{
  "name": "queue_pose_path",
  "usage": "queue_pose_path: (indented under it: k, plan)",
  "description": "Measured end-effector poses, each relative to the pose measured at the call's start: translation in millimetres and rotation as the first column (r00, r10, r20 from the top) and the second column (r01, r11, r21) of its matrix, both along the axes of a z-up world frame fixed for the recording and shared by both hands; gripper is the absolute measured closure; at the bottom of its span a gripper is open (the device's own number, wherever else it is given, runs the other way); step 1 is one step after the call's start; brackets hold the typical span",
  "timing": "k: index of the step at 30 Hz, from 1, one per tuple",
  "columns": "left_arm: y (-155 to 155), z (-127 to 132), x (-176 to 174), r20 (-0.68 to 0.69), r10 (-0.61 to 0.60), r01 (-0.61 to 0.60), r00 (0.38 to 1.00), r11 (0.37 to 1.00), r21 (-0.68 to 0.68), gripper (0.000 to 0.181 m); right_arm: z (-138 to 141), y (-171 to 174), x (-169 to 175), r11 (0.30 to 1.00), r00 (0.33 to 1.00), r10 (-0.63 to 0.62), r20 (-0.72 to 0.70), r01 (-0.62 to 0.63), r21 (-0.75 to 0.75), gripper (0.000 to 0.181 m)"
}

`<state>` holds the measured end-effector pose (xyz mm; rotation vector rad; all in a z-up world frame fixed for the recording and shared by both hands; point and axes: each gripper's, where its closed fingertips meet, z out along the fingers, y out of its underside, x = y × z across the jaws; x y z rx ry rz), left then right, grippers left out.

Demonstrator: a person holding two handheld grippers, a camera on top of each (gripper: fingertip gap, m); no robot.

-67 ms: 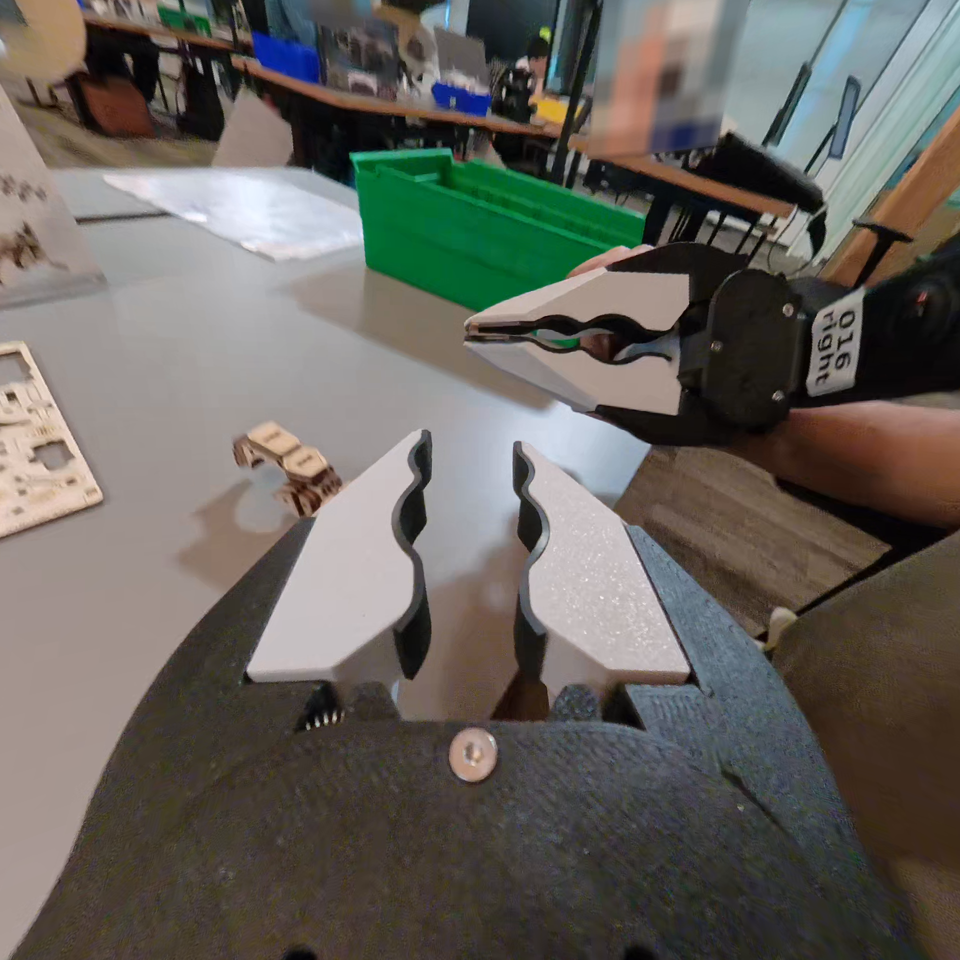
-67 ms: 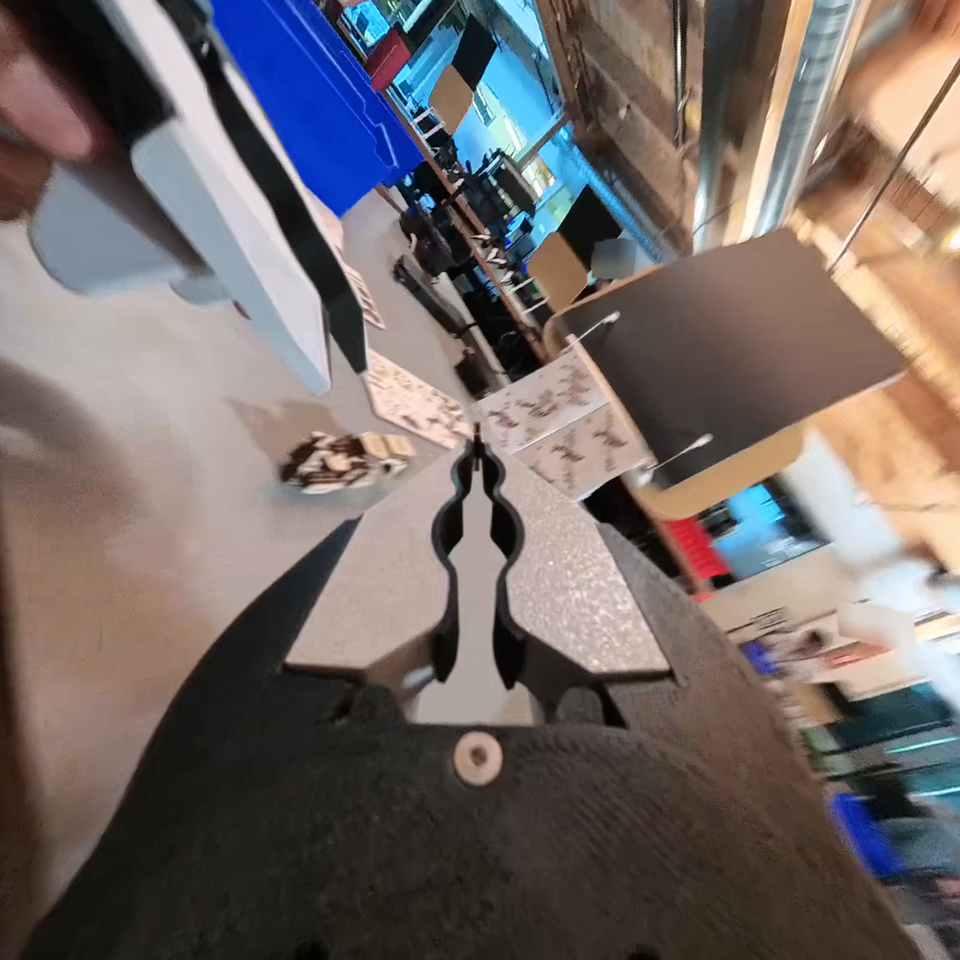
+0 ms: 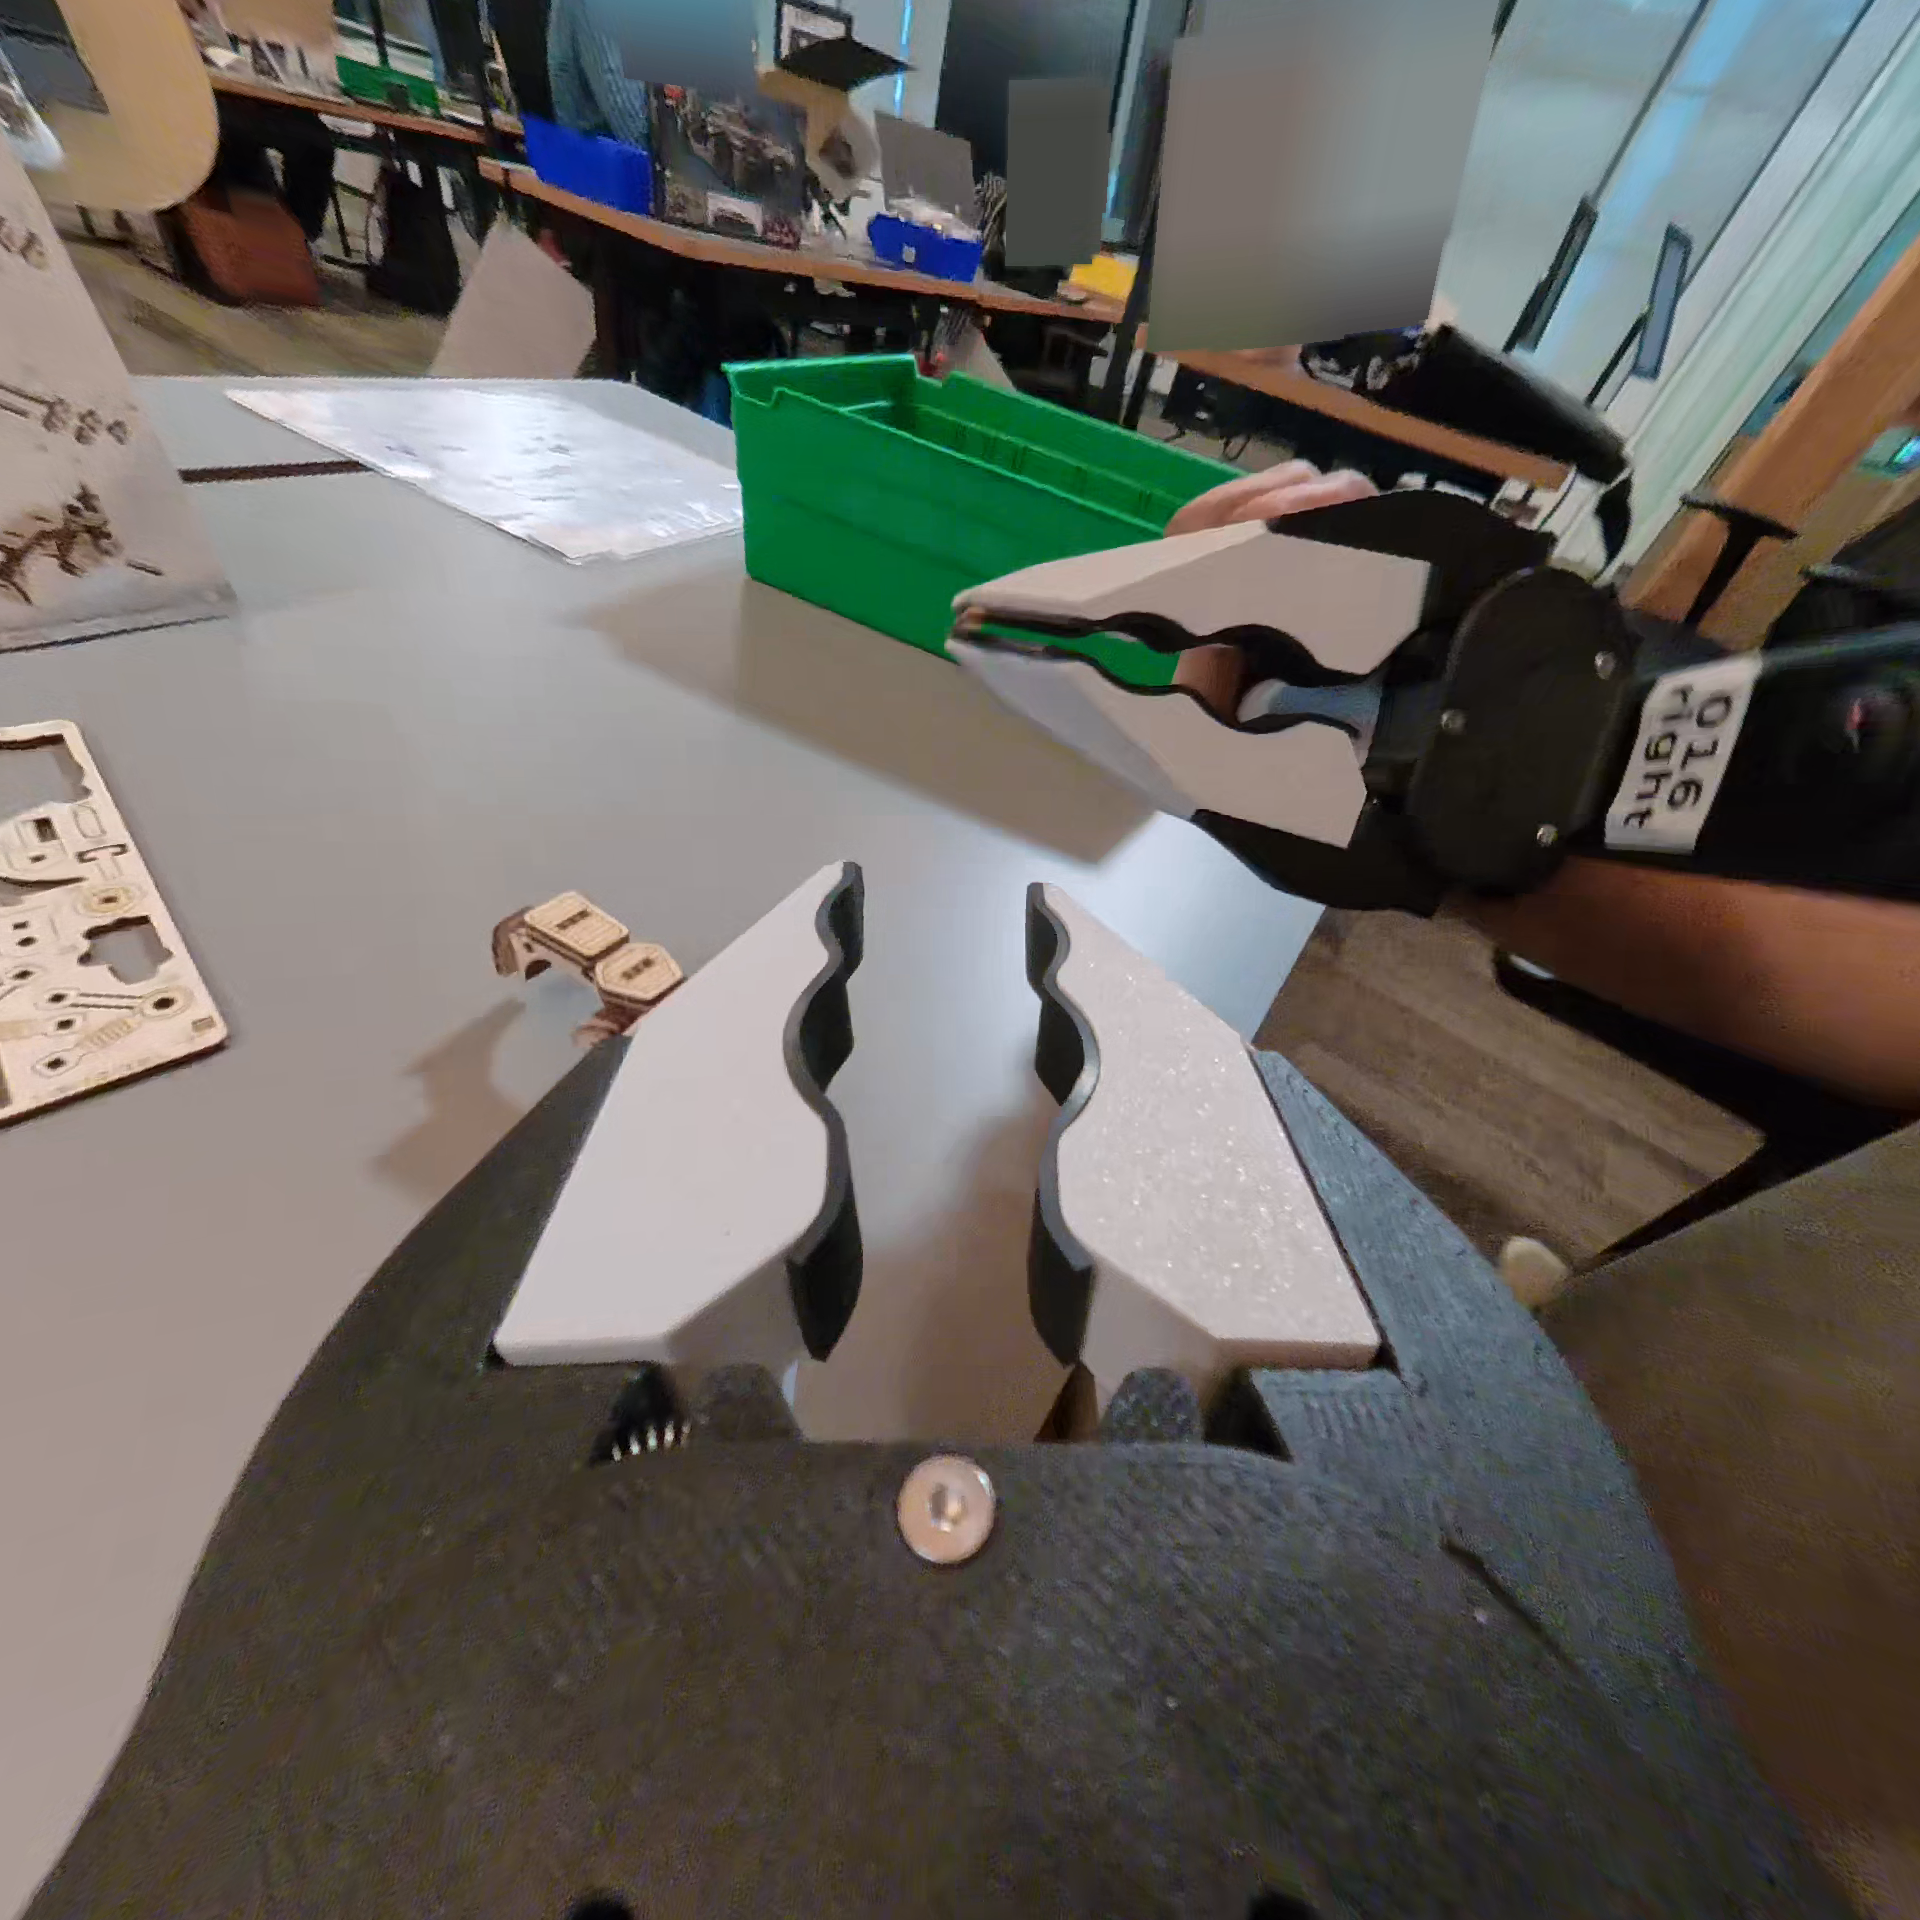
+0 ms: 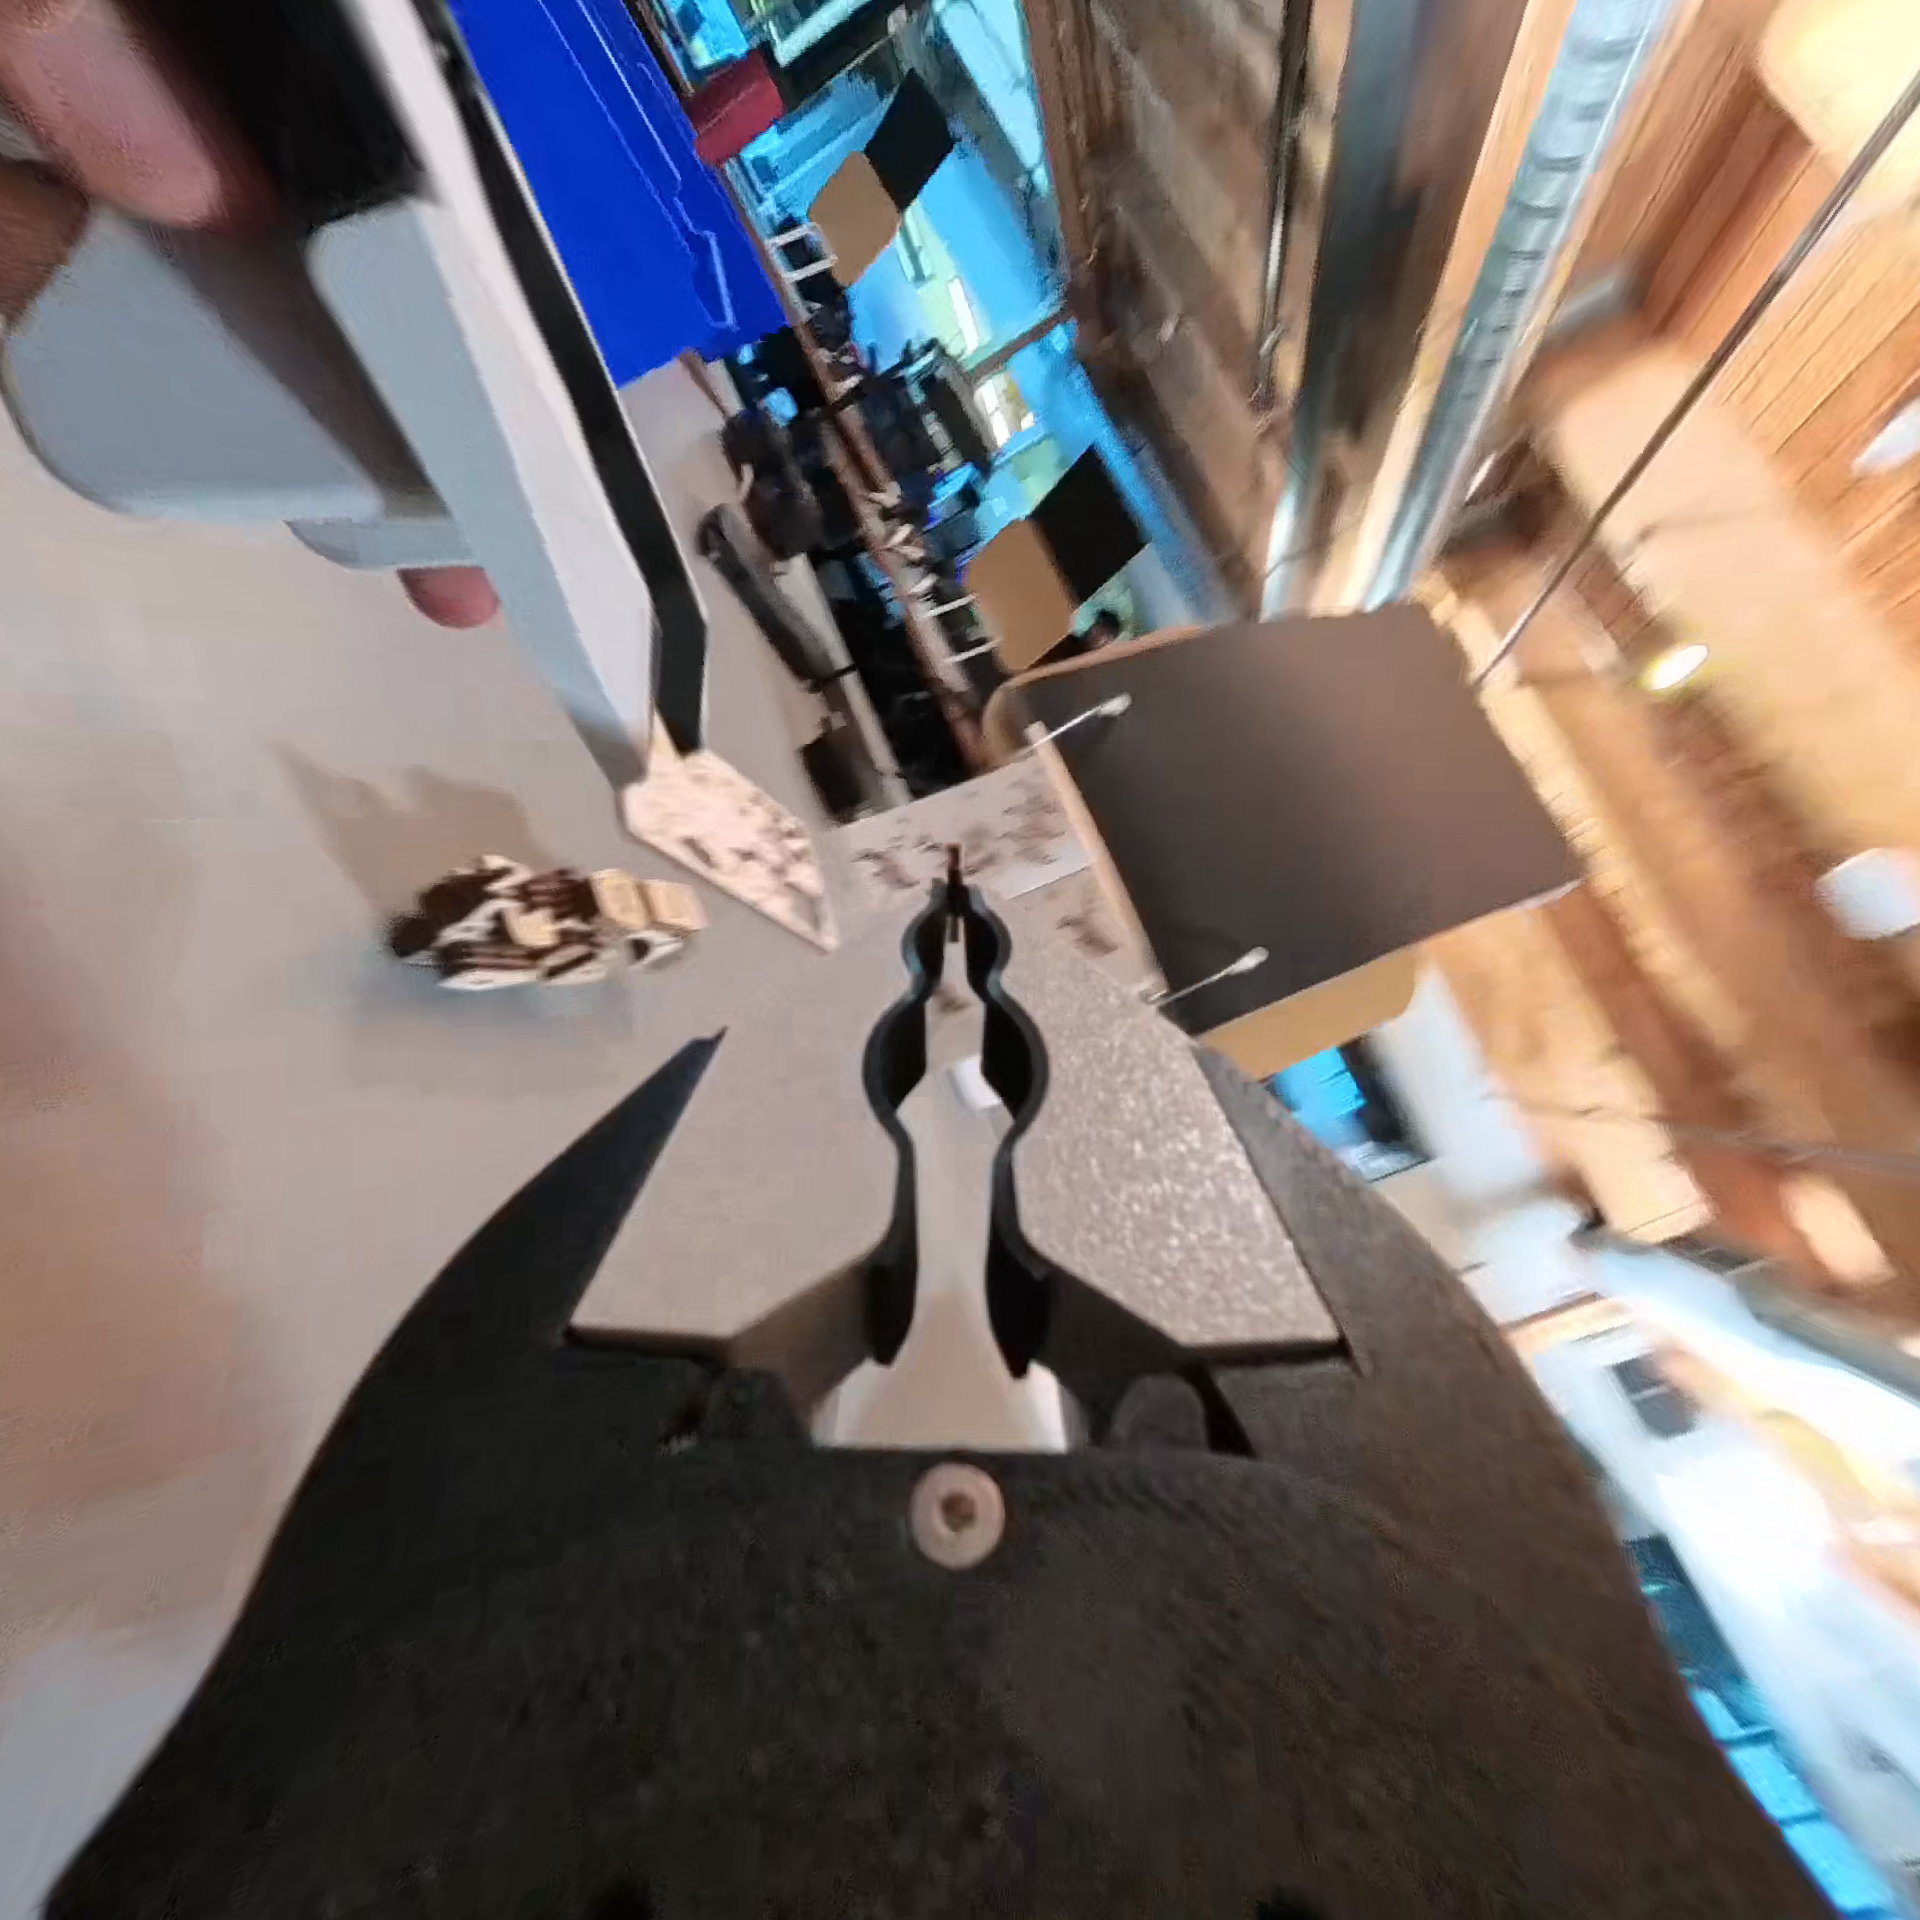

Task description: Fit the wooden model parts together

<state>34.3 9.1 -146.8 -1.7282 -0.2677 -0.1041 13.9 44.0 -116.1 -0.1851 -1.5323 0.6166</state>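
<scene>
L to R: parts sheet (image 3: 73, 935) flat at the table's left edge, half-built wooden model (image 3: 587, 956) just ahead of my left gripper (image 3: 943, 894), jaws wide & empty, prob lined up to steady it. Right gripper (image 3: 961, 629) up off the table, tips pinched on a thin dark sliver (image 4: 953, 868), prob a small part for the model. Green bin (image 3: 935, 499) sits behind, nothing btwn grippers & model.

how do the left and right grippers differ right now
The left gripper is open, with a wide gap between its fingers and nothing in it; the right gripper is shut, pinching a thin dark sliver at its tips. The left gripper points along the grey table towards the wooden model; the right gripper is turned on its side, held above the table edge. Both have grey fingers with wavy black pads.
</scene>
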Motion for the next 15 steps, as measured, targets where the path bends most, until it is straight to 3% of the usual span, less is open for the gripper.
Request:
queue_pose_path:
  k: [3,5,11,15]
  plan:
    - [8.1,4.1,8.0,0.099,-0.107,0.107,0.989,0.994,0.012,0.156,6.3,-12.5,-5.7,0.988,0.997,0.002,-0.072,0.009,0.151,0.181]
    - [9.0,4.5,5.9,0.101,-0.101,0.099,0.990,0.995,0.028,0.157,-5.0,-21.3,-8.1,0.983,0.999,0.003,-0.050,0.006,0.185,0.181]
    - [-0.4,6.1,-13.0,-0.058,-0.008,0.010,0.998,0.999,0.040,0.165,-15.7,-35.2,-4.4,0.972,0.999,0.040,-0.027,-0.033,0.233,0.181]
    - [0.4,-0.8,-4.0,-0.107,-0.072,0.074,0.992,0.997,0.012,0.173,-25.5,-41.3,0.1,0.971,0.998,0.069,0.014,-0.071,0.228,0.181]
